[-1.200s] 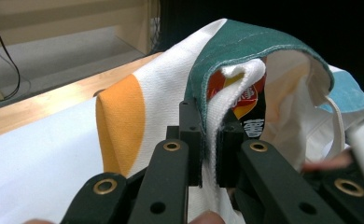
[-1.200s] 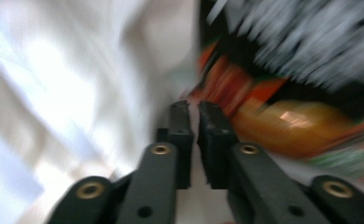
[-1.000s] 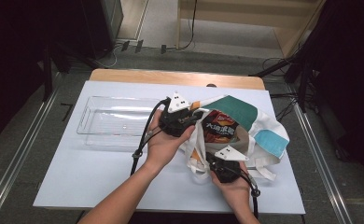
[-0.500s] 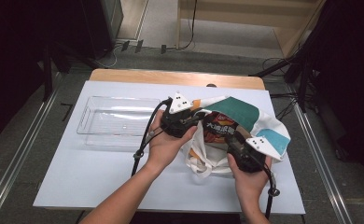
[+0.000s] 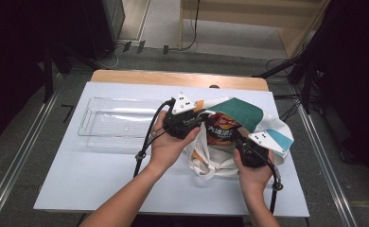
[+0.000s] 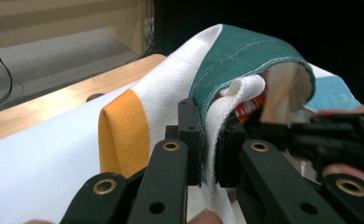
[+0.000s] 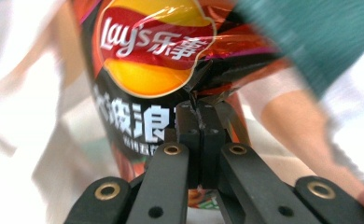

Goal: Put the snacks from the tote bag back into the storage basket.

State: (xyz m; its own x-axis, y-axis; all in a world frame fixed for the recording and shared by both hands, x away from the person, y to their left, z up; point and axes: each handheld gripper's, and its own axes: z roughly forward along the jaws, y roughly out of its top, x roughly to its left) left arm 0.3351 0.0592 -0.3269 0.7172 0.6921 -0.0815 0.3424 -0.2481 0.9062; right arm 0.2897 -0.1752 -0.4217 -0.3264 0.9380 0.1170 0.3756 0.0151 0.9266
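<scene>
While the right gripper (image 7: 199,109) at lower right pinches the chip bag (image 5: 222,132) in the tote bag (image 5: 249,118) mouth at centre frame, the left gripper (image 6: 207,121) clamps the tote's rim; beyond, at upper left, lies a clear tray (image 5: 118,123).

Bright even overhead light on white table (image 5: 102,175), dark surroundings, glare on chip bag (image 7: 157,56), blurred fabric edges
</scene>
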